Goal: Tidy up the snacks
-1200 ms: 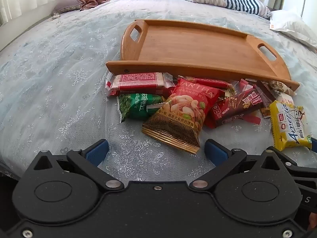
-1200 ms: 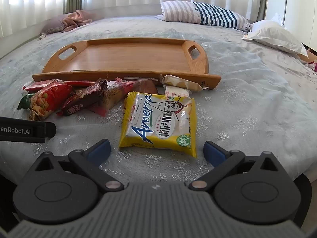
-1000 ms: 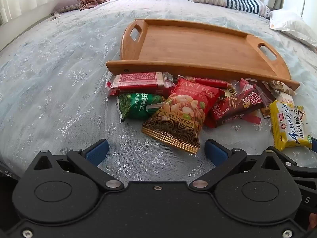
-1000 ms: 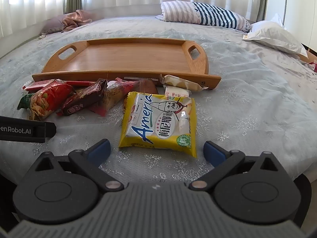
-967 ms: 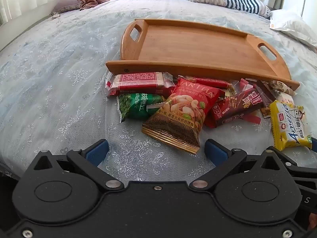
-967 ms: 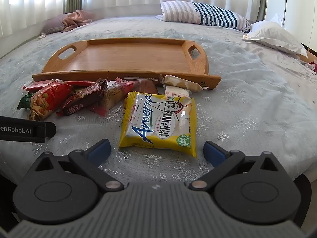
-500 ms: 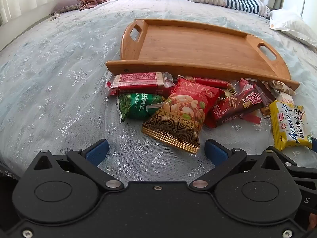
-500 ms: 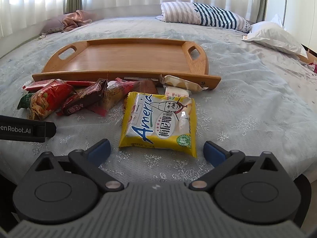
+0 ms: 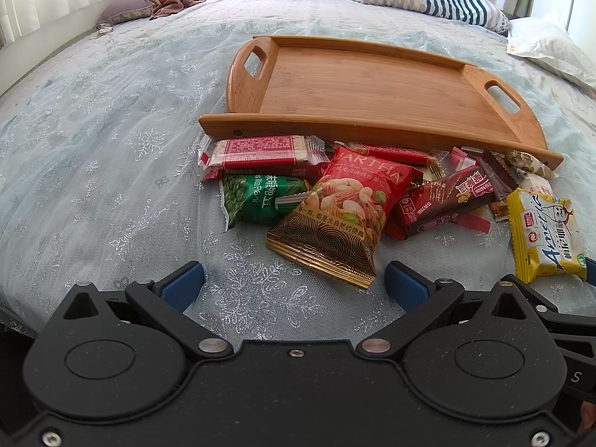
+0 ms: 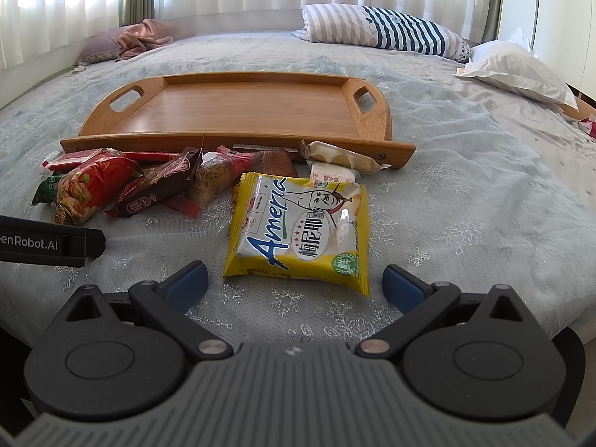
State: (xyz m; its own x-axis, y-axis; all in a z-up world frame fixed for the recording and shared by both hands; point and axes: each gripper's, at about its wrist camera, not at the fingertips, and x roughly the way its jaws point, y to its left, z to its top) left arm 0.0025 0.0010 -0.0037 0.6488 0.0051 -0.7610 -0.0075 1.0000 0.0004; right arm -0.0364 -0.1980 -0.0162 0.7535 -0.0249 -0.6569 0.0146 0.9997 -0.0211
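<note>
In the left wrist view we see our left gripper (image 9: 294, 279) spread wide at the bottom of the frame, holding nothing. Just above it, at centre, lies the red nut bag (image 9: 342, 208), overlapping a green pea packet (image 9: 257, 201) to its left. A red wafer pack (image 9: 260, 152) sits against the near rim of the wooden tray (image 9: 372, 85), which fills the upper middle — bare wood inside. At the right edge lies the yellow cracker bag (image 9: 544, 234).

In the right wrist view our right gripper (image 10: 294, 281) is likewise wide and holds nothing. The yellow cracker bag (image 10: 301, 231) lies at centre, just above the gap between the fingertips. The wooden tray (image 10: 238, 111) stands beyond, a dark chocolate bar (image 10: 160, 186) at left among the pile on the bedspread (image 10: 465, 193).
</note>
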